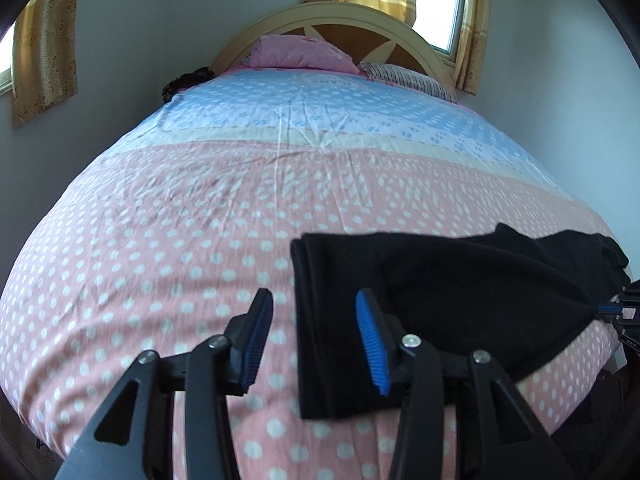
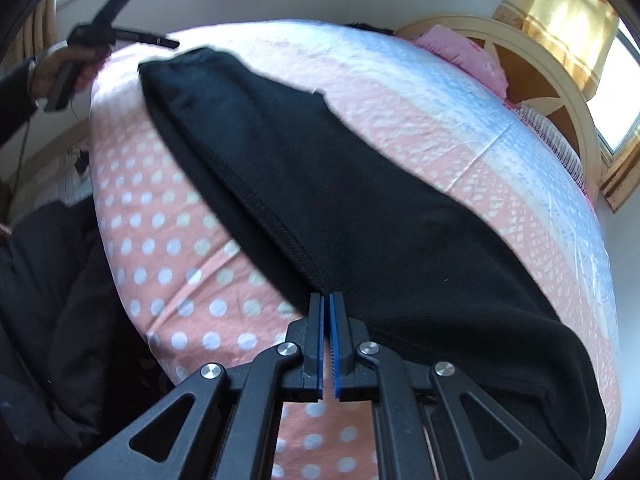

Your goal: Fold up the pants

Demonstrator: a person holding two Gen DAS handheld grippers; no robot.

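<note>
Nearest the lens in the right wrist view, the right claw (image 2: 326,300) has its blue ribbed pads pressed together, pinching the stitched edge of the black fleece pants (image 2: 320,184), which lie in a long band across the pink polka-dot bedsheet (image 2: 160,248) near the bed's foot. From the left wrist view, the left claw (image 1: 316,308) is spread wide and holds nothing, hovering over the folded end of the same pants (image 1: 420,288), one pad above the sheet and the other above the fabric. With only one corner gripped, a pull by the right claw would likely drag the whole garment, or peel the upper layer off the lower and undo the existing fold, since fleece clings to itself and to cotton. If the left claw closes where it is, it may catch sheet along with cloth. Counted: one pair of pants, two claws, one bed, one pink pillow (image 1: 300,54), one striped pillow (image 1: 412,78), one curved wooden headboard (image 1: 332,14).
</note>
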